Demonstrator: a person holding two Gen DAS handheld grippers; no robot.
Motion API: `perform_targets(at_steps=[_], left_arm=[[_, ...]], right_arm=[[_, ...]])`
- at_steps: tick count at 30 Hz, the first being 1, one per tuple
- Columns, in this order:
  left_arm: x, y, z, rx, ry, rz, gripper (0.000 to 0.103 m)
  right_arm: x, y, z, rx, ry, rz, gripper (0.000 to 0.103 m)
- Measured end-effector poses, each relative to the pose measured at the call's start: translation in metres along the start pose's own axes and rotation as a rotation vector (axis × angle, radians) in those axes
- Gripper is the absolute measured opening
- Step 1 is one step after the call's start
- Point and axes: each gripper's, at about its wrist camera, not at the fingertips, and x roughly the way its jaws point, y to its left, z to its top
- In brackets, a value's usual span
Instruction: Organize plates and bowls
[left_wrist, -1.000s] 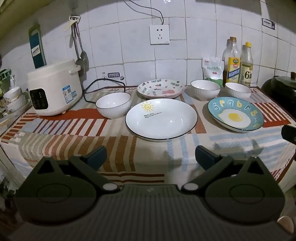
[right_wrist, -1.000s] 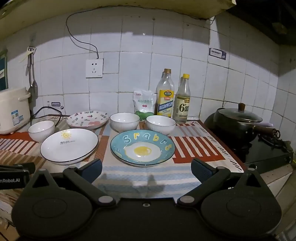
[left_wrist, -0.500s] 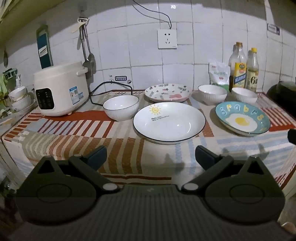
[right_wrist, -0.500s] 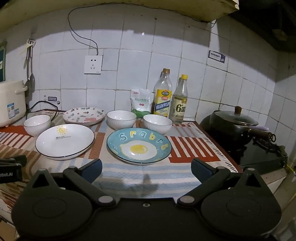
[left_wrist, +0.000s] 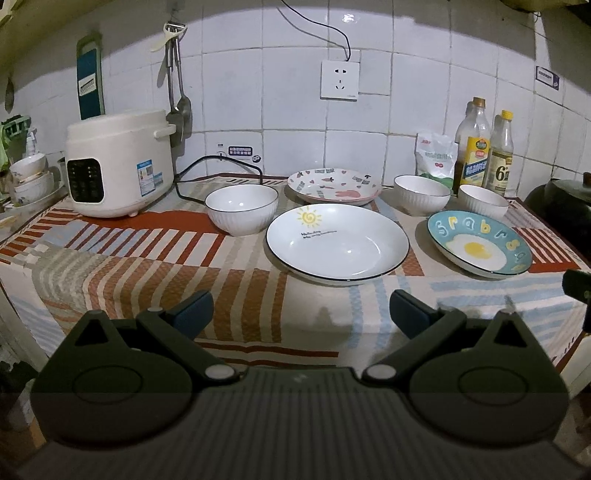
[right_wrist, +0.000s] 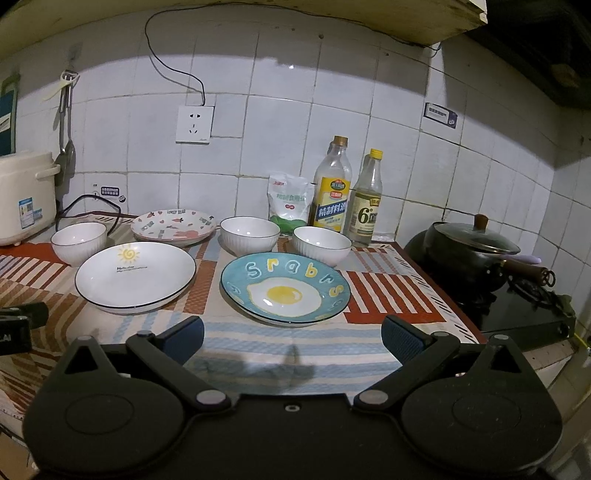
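On the striped cloth lie a white sun plate (left_wrist: 338, 245) (right_wrist: 135, 273), a blue egg plate (left_wrist: 479, 248) (right_wrist: 285, 288) and a pink patterned plate (left_wrist: 334, 185) (right_wrist: 173, 227). Three white ribbed bowls stand around them: left (left_wrist: 241, 208) (right_wrist: 78, 243), middle (left_wrist: 421, 194) (right_wrist: 250, 235) and right (left_wrist: 483, 201) (right_wrist: 322, 244). My left gripper (left_wrist: 301, 312) is open and empty, near the counter's front edge before the sun plate. My right gripper (right_wrist: 291, 338) is open and empty, before the egg plate.
A white rice cooker (left_wrist: 120, 164) with its black cord stands at the back left. A seasoning bag (right_wrist: 290, 203) and two bottles (right_wrist: 347, 195) stand by the tiled wall. A black lidded pot (right_wrist: 472, 251) sits on the stove at right. Stacked bowls (left_wrist: 29, 177) sit far left.
Both grippers have drifted slightly, the left view panning left and the right view nearing the egg plate. Nothing on the counter has moved. Both stay open.
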Motion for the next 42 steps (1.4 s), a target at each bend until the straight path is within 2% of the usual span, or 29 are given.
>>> perform_targets(at_steps=[8, 42], left_arm=[[-0.0027, -0.0022, -0.0036, 0.036, -0.021, 0.001, 0.103], [-0.0011, -0.0005, -0.0078, 0.051, -0.006, 0.002, 0.103]], right_arm=[[0.0004, 0.0033, -0.0019, 0.001, 0.002, 0.003, 0.103], [-0.0028, 0.0073, -0.0043, -0.008, -0.036, 0.025, 0.103]])
